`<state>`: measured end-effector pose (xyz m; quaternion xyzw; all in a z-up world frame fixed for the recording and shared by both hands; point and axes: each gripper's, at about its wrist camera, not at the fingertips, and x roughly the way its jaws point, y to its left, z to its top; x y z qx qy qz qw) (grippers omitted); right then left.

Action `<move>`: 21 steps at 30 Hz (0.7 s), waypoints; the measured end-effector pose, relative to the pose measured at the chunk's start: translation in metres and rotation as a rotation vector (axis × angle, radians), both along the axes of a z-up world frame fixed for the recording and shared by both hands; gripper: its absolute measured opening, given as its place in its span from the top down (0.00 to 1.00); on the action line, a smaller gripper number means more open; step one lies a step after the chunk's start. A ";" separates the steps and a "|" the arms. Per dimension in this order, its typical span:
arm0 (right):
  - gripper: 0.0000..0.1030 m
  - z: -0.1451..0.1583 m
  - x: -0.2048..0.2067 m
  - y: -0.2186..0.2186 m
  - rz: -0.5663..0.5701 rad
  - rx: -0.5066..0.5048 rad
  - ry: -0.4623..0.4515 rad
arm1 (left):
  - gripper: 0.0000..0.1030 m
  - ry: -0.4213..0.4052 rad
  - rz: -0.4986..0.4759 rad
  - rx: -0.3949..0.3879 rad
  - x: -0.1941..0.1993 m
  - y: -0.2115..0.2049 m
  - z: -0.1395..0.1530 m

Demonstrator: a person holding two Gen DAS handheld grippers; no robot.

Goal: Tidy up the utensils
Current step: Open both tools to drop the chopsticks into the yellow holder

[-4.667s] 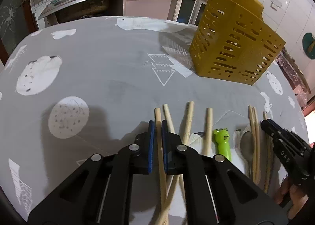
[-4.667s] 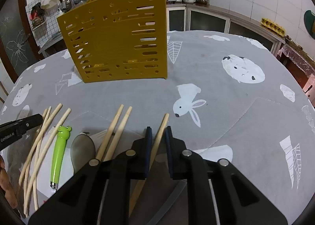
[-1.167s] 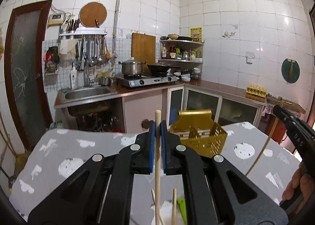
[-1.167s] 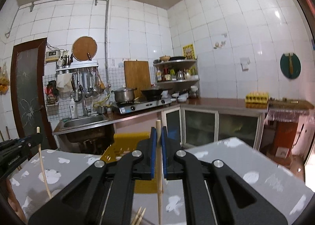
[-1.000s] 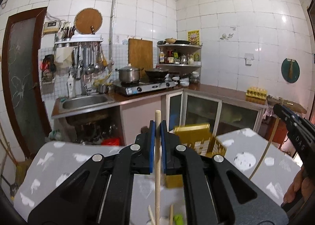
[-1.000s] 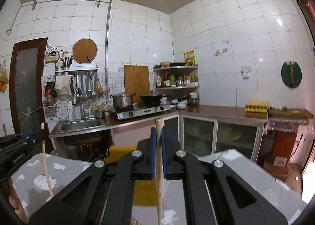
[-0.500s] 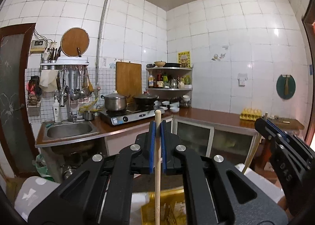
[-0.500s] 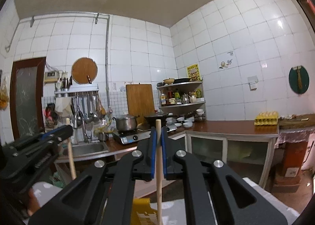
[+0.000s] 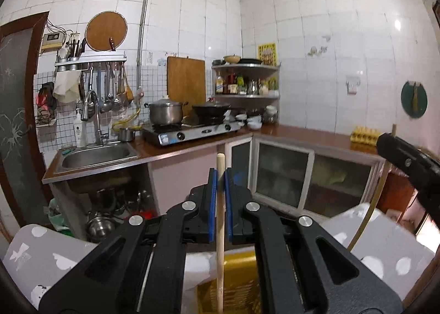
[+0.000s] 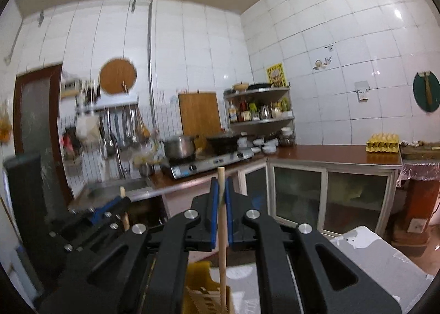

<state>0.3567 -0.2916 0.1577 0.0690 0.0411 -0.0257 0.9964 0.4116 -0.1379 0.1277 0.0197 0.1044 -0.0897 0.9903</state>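
Left chopstick (image 9: pixel 220 220): upright, clamped between the blue pads of the left tool (image 9: pixel 219 179), lower end cut off by the frame edge above the yellow basket (image 9: pixel 239 283). Right chopstick (image 10: pixel 222 234): upright, gripped by the closed right tool (image 10: pixel 221 187), lower part in front of the basket's slotted wall; its tip is cut off. Basket stands on the desk (image 9: pixel 385 242), mostly hidden behind both tools. Left side of the right view is blurred.
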 end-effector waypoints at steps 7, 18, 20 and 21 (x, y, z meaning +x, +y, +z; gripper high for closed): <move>0.93 -0.033 0.019 0.005 0.014 -0.077 0.154 | 0.89 0.051 0.038 0.008 -0.008 0.024 -0.006; 0.36 -0.030 -0.048 0.011 -0.052 -0.096 0.243 | 0.04 0.003 0.124 -0.047 -0.101 0.105 0.034; 0.29 -0.043 -0.065 0.016 -0.045 -0.101 0.288 | 0.04 0.015 0.135 -0.049 -0.115 0.116 0.030; 0.28 -0.049 -0.071 0.019 -0.045 -0.108 0.305 | 0.04 0.026 0.144 -0.048 -0.123 0.119 0.026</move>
